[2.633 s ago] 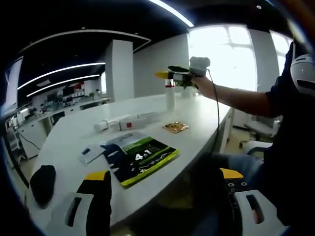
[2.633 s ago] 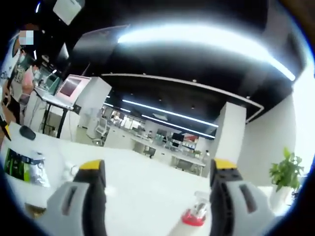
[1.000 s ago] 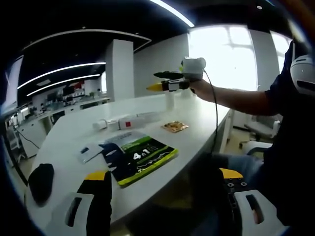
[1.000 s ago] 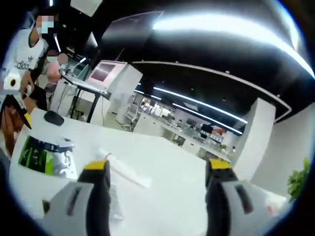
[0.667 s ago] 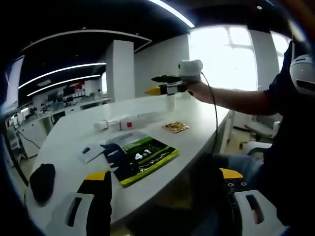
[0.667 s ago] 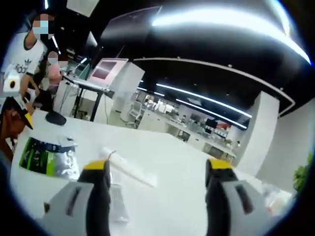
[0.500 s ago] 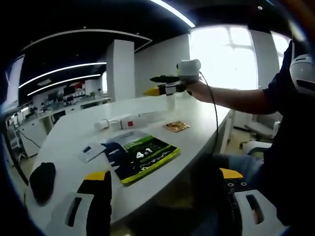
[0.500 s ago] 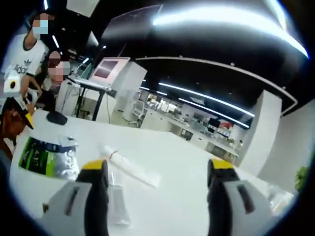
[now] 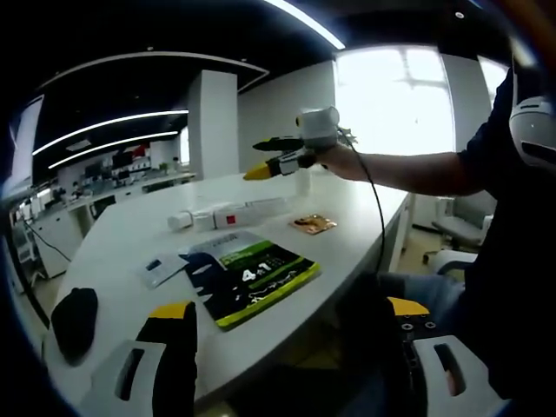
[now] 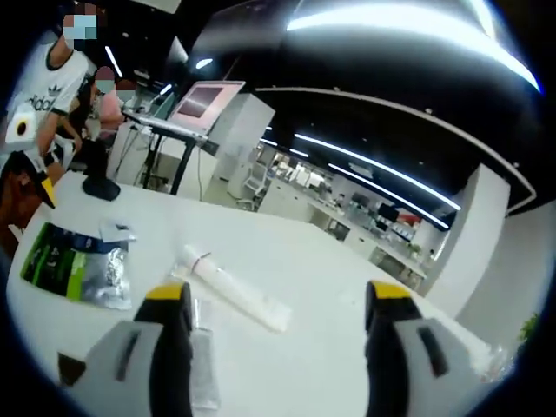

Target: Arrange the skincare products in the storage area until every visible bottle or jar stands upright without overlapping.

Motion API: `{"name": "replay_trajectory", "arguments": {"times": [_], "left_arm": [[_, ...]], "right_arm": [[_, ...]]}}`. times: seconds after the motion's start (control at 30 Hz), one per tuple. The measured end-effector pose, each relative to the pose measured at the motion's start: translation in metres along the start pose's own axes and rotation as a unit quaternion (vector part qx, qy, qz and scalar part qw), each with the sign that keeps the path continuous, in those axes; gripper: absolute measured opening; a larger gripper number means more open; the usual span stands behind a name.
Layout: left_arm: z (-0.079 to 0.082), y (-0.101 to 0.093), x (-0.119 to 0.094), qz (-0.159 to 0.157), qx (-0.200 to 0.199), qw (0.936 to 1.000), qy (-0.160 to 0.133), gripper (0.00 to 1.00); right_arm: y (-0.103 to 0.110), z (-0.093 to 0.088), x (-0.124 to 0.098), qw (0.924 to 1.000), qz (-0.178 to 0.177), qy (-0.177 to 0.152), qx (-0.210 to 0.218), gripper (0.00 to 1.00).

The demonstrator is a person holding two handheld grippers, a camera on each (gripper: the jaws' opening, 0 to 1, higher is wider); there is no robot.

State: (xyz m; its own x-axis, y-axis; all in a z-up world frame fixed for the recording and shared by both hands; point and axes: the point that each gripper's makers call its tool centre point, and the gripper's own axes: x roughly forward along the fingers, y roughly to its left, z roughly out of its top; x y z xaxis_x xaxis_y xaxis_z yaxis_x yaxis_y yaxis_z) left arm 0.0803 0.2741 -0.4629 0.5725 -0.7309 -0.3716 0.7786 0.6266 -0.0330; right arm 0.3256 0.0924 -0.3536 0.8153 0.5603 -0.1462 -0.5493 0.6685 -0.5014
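Right tongs (image 9: 261, 167): released, empty, lower and further left over the worktop (image 9: 130, 230) than a moment ago, off the upright bottle (image 9: 302, 180) near the far edge. Left tongs (image 9: 287, 326): released, empty, at the near edge. White tubes (image 9: 228, 214) lie flat mid-worktop beside the green packet (image 9: 252, 280); open surface beyond them.
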Motion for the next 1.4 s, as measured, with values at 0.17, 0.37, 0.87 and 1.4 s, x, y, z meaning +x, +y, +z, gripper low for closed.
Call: {"name": "replay_trajectory", "arguments": {"times": [0.17, 0.37, 0.87, 1.4], "left_arm": [[0.002, -0.001, 0.000, 0.001, 0.001, 1.0000, -0.002, 0.89], [0.001, 0.000, 0.002, 0.002, -0.003, 1.0000, -0.003, 0.89], [0.001, 0.003, 0.001, 0.003, -0.006, 1.0000, -0.006, 0.89], [0.001, 0.005, 0.000, 0.008, -0.011, 0.9999, -0.007, 0.89]], "right_arm": [[0.003, -0.002, 0.011, 0.9997, 0.013, 0.006, -0.019, 0.82], [0.004, 0.000, 0.028, 0.9989, 0.028, 0.011, -0.037, 0.82], [0.020, -0.006, 0.054, 0.9938, 0.067, 0.036, -0.081, 0.83], [0.027, -0.010, 0.073, 0.9880, 0.090, 0.054, -0.114, 0.82]]}}
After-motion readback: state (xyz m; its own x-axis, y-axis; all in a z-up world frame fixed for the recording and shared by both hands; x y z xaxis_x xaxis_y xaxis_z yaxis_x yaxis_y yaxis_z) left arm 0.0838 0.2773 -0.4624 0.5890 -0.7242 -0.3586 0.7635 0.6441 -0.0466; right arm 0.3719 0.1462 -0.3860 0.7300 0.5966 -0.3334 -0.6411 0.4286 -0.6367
